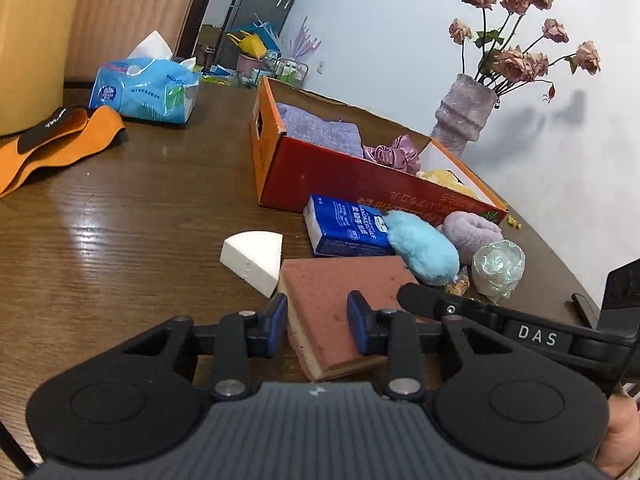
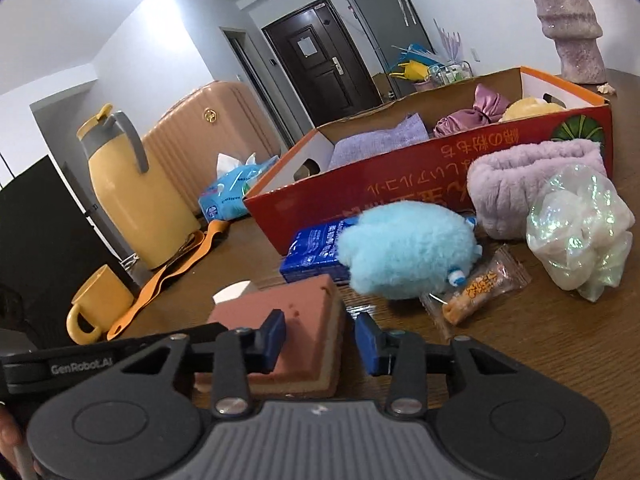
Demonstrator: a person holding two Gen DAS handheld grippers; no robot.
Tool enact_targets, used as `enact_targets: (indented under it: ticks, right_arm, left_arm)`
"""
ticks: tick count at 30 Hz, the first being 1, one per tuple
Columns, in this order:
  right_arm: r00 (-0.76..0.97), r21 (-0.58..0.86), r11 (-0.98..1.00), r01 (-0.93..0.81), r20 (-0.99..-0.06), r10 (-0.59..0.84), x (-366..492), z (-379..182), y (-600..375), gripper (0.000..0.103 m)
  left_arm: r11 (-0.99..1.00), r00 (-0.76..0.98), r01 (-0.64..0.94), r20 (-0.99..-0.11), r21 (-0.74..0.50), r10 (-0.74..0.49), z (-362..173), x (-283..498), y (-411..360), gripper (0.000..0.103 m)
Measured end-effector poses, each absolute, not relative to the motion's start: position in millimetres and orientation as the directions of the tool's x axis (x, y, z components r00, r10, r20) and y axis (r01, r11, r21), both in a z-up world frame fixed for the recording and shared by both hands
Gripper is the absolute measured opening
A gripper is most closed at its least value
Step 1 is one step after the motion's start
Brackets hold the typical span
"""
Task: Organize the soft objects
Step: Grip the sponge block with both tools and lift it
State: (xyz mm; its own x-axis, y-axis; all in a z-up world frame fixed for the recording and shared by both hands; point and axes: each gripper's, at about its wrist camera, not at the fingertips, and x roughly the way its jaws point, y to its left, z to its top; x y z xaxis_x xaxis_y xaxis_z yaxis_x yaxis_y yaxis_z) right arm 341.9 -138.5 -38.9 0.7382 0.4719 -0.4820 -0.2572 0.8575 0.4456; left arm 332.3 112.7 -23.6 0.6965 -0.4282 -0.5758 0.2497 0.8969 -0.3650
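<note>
A pink-topped sponge [image 1: 332, 292] [image 2: 304, 300] lies flat on the brown table. My left gripper [image 1: 318, 320] straddles its near corner, fingers apart and not squeezing it. My right gripper [image 2: 320, 338] reaches it from the other side; one pad sits over the sponge, the other stands clear of its edge. Behind it lie a blue plush [image 1: 424, 248] [image 2: 404, 252], a lilac towel roll [image 1: 472, 232] [image 2: 520, 176], a shimmery bag [image 1: 498, 266] [image 2: 580, 232] and a white wedge [image 1: 252, 260]. The red box [image 1: 340, 176] [image 2: 400, 184] holds a lilac cloth [image 1: 320, 128] and a scrunchie [image 1: 394, 154].
A blue tissue pack [image 1: 344, 228] and a snack packet [image 2: 480, 288] lie by the plush. A vase [image 1: 464, 116] stands behind the box. At the left are a tissue bag [image 1: 144, 92], an orange strap [image 1: 60, 140], a yellow jug [image 2: 132, 188] and a mug [image 2: 100, 308].
</note>
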Motion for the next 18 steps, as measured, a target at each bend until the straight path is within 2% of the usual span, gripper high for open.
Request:
enact_targets:
  ticks: [4,6,10,18]
  right_arm:
    - [0.738,0.450,0.852,-0.267,-0.474,0.481,342,-43,-139,0.036]
    - [0.734,0.441,0.847,-0.295,-0.463,0.497,337,-40,-138,0.023]
    - [0.746,0.354,0.885,-0.301,-0.491,0.450,309,-29,-134,0.022]
    - [0.751,0.432,0.851,-0.298,-0.445,0.489,203,-38,-195,0.022]
  left_arm:
    - [0.886,0.689,0.242,-0.573,-0.396,-0.444,-25,334,117,0.032]
    - [0.886,0.691,0.249,-0.569,-0.391,-0.445,-26,332,114,0.031]
    - [0.872,0.665,0.240,-0.582,-0.427,-0.468,-24,314,108,0.029]
    - [0.846,0.638,0.298,-0.567,-0.441,-0.521,-26,212,66,0.029]
